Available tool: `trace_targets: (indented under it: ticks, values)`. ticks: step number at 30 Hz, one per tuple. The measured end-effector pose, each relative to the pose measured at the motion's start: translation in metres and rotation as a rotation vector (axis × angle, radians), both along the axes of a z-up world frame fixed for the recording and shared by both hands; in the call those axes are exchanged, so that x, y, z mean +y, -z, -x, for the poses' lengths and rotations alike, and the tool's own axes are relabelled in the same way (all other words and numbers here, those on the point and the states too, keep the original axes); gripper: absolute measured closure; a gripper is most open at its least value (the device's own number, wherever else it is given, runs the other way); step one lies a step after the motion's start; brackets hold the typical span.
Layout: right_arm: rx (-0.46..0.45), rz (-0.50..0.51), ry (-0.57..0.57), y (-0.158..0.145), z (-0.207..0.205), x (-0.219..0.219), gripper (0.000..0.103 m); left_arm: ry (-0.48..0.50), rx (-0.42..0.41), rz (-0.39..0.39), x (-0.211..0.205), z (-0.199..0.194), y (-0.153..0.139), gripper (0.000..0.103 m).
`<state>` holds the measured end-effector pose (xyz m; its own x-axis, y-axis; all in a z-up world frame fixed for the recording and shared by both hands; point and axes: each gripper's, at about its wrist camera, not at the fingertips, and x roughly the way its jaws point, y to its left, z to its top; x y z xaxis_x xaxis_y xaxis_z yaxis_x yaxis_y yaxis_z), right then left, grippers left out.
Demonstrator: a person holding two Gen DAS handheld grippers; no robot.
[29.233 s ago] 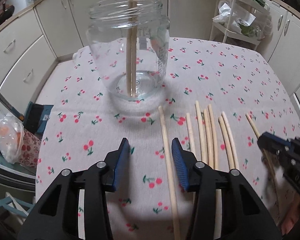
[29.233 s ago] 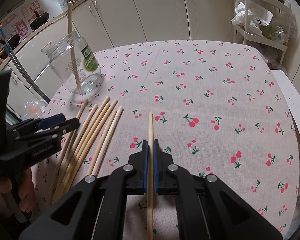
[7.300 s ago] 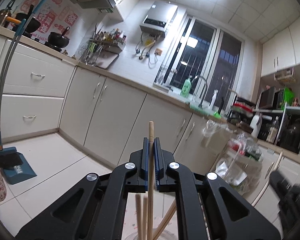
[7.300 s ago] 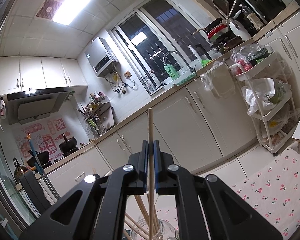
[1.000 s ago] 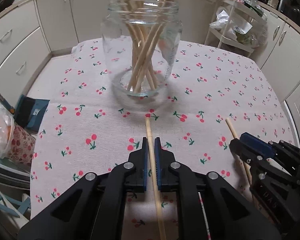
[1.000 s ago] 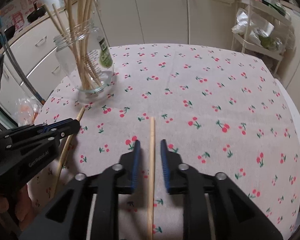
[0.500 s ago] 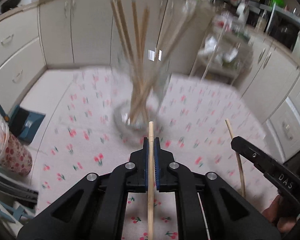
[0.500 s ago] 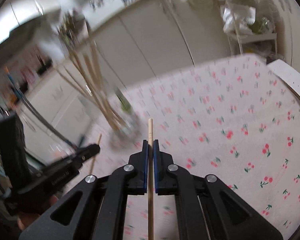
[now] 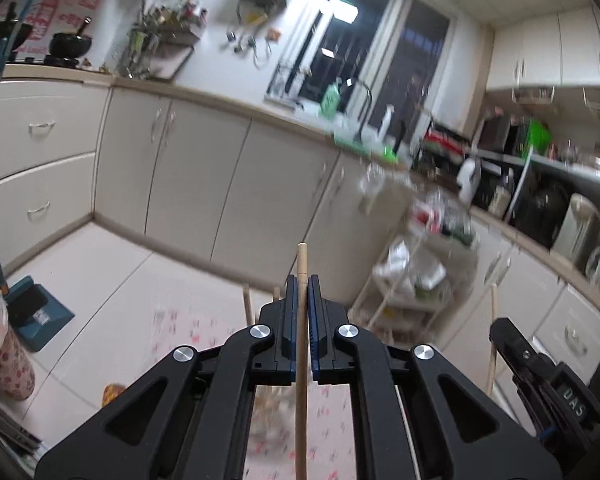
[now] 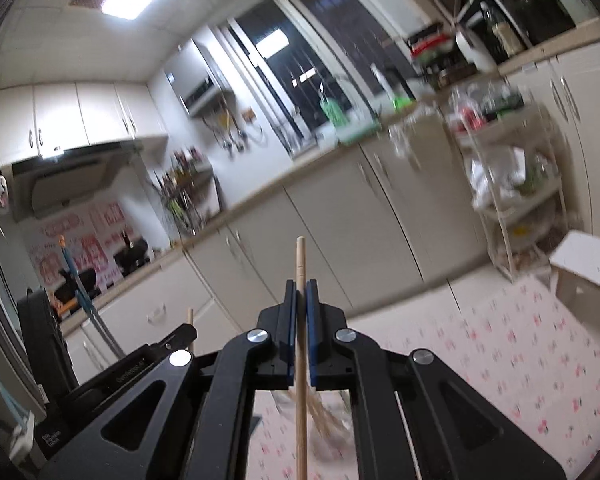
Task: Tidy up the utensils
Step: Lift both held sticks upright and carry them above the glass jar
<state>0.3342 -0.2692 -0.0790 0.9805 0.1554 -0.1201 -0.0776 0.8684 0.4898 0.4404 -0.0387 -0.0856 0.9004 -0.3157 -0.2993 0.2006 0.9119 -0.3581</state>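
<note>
My left gripper [image 9: 302, 280] is shut on a wooden chopstick [image 9: 301, 360] that stands upright between its blue pads. My right gripper [image 10: 300, 286] is shut on another wooden chopstick [image 10: 301, 360], also upright. Both are raised above the cherry-print tablecloth [image 10: 520, 344]. The glass jar with several chopsticks [image 10: 324, 420] shows blurred below the right gripper, and its chopstick tips [image 9: 245, 300] poke up behind the left gripper. The right gripper [image 9: 540, 368] shows at the right of the left wrist view with its chopstick [image 9: 492, 332]. The left gripper [image 10: 148, 364] shows at the left of the right wrist view.
Cream kitchen cabinets [image 9: 204, 184] run along the far side. A wire rack with bags [image 10: 512, 192] stands at the right. A white stool [image 10: 584, 268] is by the table's right edge. A dustpan [image 9: 36, 312] and a bag [image 9: 0, 344] sit on the floor at the left.
Both grippers have lifted and tilted upward with their chopsticks, so the views now face the cabinets and window. The jar has dropped to the bottom of the views.
</note>
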Motion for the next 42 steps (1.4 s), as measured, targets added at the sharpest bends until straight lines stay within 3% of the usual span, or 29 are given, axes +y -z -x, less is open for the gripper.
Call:
trace_targets:
  ticks: [7,17,25,30,42]
  values:
    - [-0.107,-0.02,0.026,-0.018,-0.014,0.008,0.097,-0.056,-0.077,0.082,0.01,-0.016,-0.023,0.098]
    - [-0.131,-0.114,0.028,0.004,-0.056,0.014,0.097,-0.146,-0.18,0.117,0.011,-0.036,-0.013,0.098]
    - [-0.16,-0.13,0.027,0.018,-0.085,0.021,0.097,-0.2,-0.222,0.157,0.015,-0.055,0.001,0.098]
    - [-0.197,-0.116,0.032,0.019,-0.094,0.022,0.097,-0.208,-0.241,0.167,0.016,-0.065,0.006,0.098]
    - [-0.206,-0.035,-0.007,0.035,-0.114,0.033,0.097,-0.184,-0.262,0.108,0.002,-0.087,0.026,0.098]
